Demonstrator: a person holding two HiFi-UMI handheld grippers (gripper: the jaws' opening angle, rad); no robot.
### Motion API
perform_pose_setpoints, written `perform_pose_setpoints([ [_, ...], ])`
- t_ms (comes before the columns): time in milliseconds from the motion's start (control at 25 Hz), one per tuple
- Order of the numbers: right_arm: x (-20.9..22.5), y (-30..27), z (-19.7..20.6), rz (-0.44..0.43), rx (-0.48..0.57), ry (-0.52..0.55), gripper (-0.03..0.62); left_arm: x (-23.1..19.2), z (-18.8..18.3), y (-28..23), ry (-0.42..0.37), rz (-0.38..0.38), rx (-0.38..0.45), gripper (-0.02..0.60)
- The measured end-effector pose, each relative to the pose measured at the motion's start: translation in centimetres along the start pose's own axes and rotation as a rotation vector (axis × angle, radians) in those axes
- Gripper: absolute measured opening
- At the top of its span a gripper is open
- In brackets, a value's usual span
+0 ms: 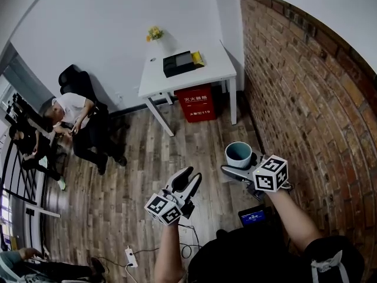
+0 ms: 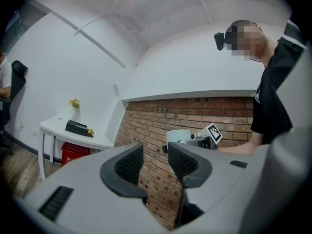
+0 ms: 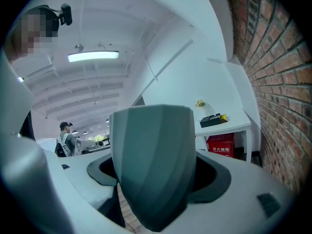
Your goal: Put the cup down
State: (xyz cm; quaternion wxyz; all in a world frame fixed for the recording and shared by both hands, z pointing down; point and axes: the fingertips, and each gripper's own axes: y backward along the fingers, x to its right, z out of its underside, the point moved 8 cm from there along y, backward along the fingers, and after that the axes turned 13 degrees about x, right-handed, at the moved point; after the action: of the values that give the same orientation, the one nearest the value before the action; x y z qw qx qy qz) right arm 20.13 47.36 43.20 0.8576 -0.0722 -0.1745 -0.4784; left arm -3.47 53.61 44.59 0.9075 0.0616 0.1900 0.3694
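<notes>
A: Over the brown plank floor (image 1: 135,175), by the red brick wall (image 1: 306,99), short of the white rectangular table (image 1: 218,69): where is the grey-green faceted cup (image 3: 151,165)?
B: Upright, off the floor, clamped between the right gripper's (image 1: 241,165) jaws.
A: Left gripper (image 2: 155,162)?
B: Jaws apart, nothing between them. The cup is well apart, to its right.

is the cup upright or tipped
Upright: the cup has its mouth facing up in the head view and rim on top in the right gripper view.
</notes>
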Motion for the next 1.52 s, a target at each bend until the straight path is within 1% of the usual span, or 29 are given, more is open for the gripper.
perform_pose_setpoints([
  [240,-0.5,-1.3,1.8,0.036,0.005,-0.015,0.382,-2.2,0.6,1.7,0.017,0.012,-0.017,0.156],
  [440,1.1,-3.1,3.0,0.056,-0.017,-0.040,0.382,-4.9,1.4,1.7,0.045,0.001,-0.029,0.152],
  [520,2.4,-4.5,2.9,0.056,-0.015,-0.047,0.382,-6.6,1.4,0.9,0.053,0.001,-0.017,0.152],
  [640,5.7,-7.2,2.6,0.048,-0.015,-0.055,0.382,-9.8,1.5,-1.4,0.058,-0.004,0.002,0.152],
  [840,13.0,-13.5,0.9,0.017,-0.002,-0.070,0.382,-16.8,1.4,-6.5,0.044,-0.045,-0.017,0.152],
  [1000,18.8,-18.4,-2.2,-0.022,0.025,-0.096,0.382,-22.6,-0.5,-11.9,0.035,-0.082,0.009,0.152],
  [1160,24.2,-22.7,-4.8,-0.047,0.005,-0.096,0.382,-27.1,-2.2,-17.5,0.032,-0.098,0.057,0.152],
  [1320,28.3,-26.0,-6.3,-0.063,0.003,-0.123,0.382,-30.5,-2.9,-21.0,0.038,-0.107,0.066,0.152],
  [1520,32.0,-29.7,-7.1,-0.078,-0.011,-0.126,0.382,-34.6,-3.3,-23.3,0.031,-0.132,0.056,0.152],
])
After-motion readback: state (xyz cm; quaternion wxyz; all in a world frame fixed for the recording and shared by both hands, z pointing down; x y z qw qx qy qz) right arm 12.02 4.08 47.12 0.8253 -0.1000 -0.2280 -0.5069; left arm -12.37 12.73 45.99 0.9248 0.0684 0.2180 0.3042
